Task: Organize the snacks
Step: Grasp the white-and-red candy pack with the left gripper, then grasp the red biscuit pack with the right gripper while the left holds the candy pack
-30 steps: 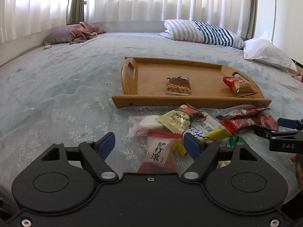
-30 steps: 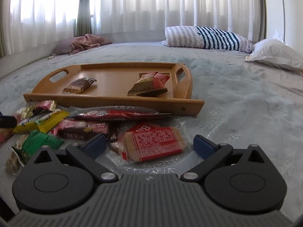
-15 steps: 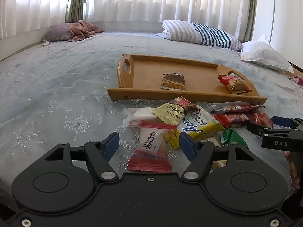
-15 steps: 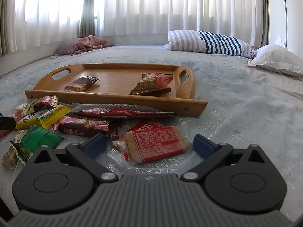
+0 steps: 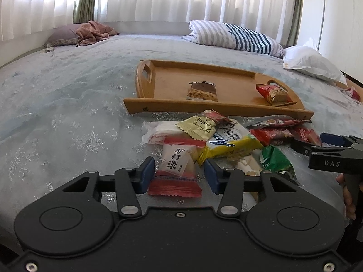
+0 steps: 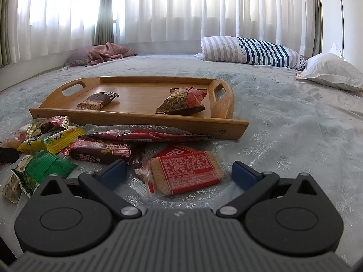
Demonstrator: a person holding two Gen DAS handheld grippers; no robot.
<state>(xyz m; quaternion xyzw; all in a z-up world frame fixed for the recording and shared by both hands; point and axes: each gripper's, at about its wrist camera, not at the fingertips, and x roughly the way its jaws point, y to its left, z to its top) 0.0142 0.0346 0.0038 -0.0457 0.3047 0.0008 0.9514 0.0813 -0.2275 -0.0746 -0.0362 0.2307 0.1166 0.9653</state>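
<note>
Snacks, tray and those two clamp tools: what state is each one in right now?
Left gripper: open, straddling the white-and-red snack packet.
Right gripper: open, around the red biscuit packet.
Wooden tray: flat on the bed, holding two snacks.
Nut bar: lying in tray.
Red snack bag: lying in tray.

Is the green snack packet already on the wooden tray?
No. The green packet lies on the bedspread in front of the wooden tray, among the loose snacks.

snack pile (image 5: 226,136) crowded, tray (image 5: 172,86) floor mostly bare
</note>
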